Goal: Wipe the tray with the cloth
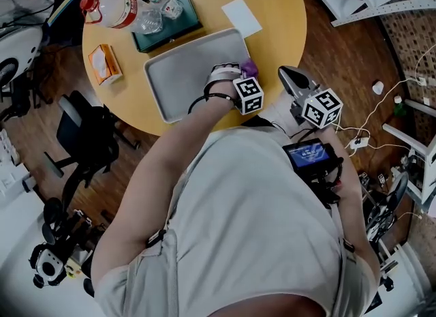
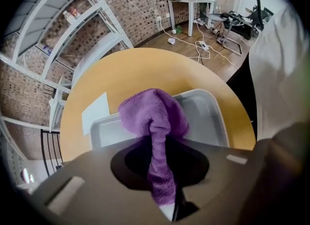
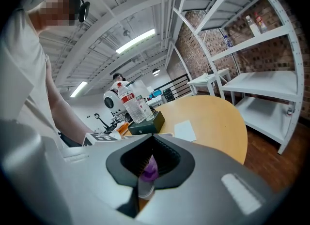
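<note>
L gripper [image 2: 167,208] fingers clamped on purple cloth [image 2: 154,117] on tray [image 2: 210,120]; R gripper [image 3: 139,192] fingers together.

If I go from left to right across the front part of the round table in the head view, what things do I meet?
orange packet → grey tray → purple cloth → right tool. I left out the left tool, the dark box with bottles and the white paper, because they sit above or over the tray.
</note>
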{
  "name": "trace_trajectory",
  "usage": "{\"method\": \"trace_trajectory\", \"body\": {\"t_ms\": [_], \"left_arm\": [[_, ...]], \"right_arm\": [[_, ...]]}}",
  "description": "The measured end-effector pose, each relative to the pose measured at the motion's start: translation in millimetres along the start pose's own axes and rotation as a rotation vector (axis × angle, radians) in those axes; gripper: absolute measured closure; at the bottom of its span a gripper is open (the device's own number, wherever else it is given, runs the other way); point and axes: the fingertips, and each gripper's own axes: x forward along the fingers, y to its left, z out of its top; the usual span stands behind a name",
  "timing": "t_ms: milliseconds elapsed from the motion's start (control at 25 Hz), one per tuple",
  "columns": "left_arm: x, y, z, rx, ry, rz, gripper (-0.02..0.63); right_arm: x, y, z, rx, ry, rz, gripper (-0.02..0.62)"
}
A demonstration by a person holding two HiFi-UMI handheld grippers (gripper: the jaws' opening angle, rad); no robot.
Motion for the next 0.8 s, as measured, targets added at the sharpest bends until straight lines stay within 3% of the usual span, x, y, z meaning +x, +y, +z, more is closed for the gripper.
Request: {"method": "trace_trajectory", "body": {"t_ms": [280,440,800], "left_arm": [[-10,-49,15,0.011,-0.035,-0.101,0.543],[-12,-55,17,-0.051,-0.072,-0.13,0.543],[-21,-71,-25,-0.11,-0.131,-0.122,0.543]], "right_arm": [[-16,6,-10,0.012,-0.014,-0.027,0.592],[-20,10,-12,0.011,-0.017,-0.024,0.592],[5,33,-5,-0.021,-0.005,0.051,0.592]]}}
